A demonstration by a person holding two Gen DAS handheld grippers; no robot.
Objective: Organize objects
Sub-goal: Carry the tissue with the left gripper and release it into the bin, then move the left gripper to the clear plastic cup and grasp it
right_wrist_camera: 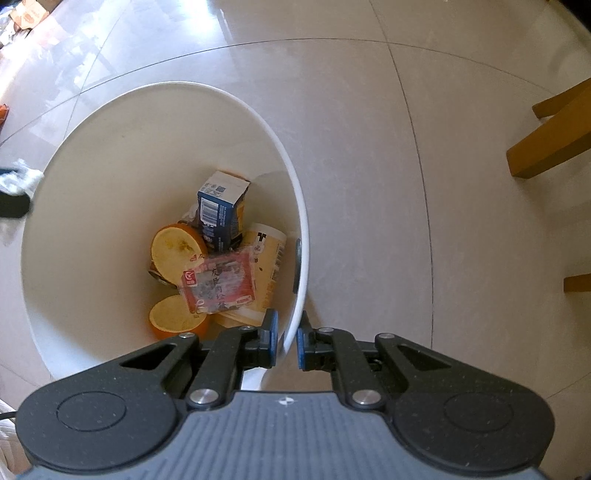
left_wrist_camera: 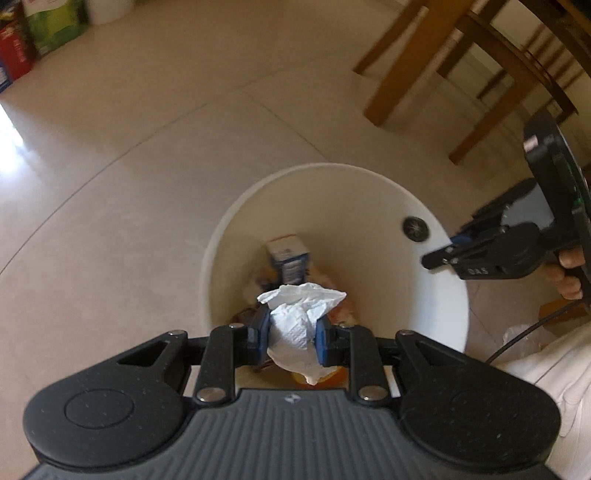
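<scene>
My left gripper [left_wrist_camera: 291,338] is shut on a crumpled white tissue [left_wrist_camera: 301,321] and holds it above the open mouth of a white bin [left_wrist_camera: 373,184]. My right gripper [right_wrist_camera: 285,341] straddles the bin's near rim [right_wrist_camera: 301,236], one pad inside and one outside; whether the pads touch the rim I cannot tell. It also shows in the left wrist view [left_wrist_camera: 443,260] at the bin's right rim. Inside the bin lie a blue carton [right_wrist_camera: 219,212], orange peel halves [right_wrist_camera: 177,247], a red snack wrapper [right_wrist_camera: 219,284] and a beige paper cup [right_wrist_camera: 264,266].
The bin stands on a beige tiled floor [right_wrist_camera: 369,147]. Wooden chair legs [left_wrist_camera: 399,74] stand to the back right; one also shows in the right wrist view [right_wrist_camera: 546,147]. Coloured packages [left_wrist_camera: 44,33] stand at the far left.
</scene>
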